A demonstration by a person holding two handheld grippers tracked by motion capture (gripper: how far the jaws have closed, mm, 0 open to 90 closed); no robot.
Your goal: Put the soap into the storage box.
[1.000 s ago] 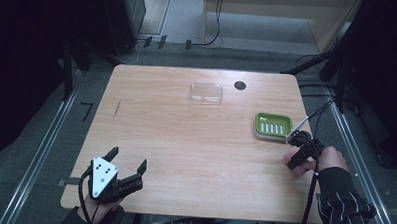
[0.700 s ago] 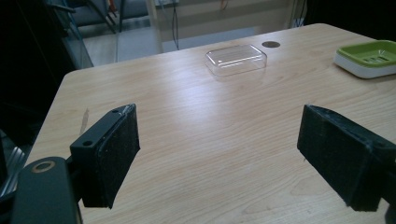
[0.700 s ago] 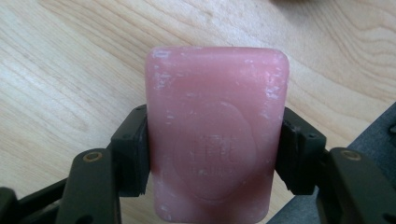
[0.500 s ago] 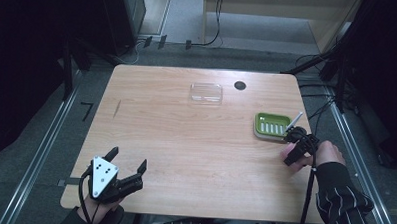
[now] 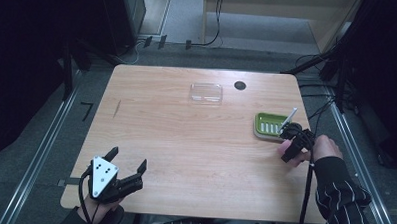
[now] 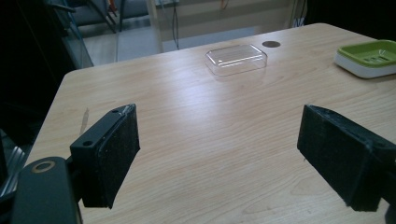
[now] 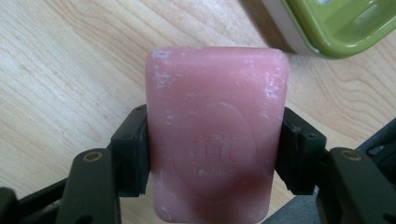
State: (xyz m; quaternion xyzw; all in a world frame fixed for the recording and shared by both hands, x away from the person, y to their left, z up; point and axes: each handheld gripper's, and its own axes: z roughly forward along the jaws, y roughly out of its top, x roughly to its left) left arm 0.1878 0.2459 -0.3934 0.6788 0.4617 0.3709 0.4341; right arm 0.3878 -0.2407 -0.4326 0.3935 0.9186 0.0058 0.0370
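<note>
Since a second ago my right gripper [image 5: 288, 146] has drifted slightly left, just near of the dish [image 5: 271, 125]. Its jaws clamp the pink soap [image 7: 216, 130], held above the table [image 5: 195, 142]. I judge the pickup done; setting the soap in the dish remains. My left gripper [image 5: 127, 165] hasn't shifted, jaws wide and empty.

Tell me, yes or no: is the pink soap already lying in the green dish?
No, the pink soap is clamped in the right claw, beside the green dish.
</note>
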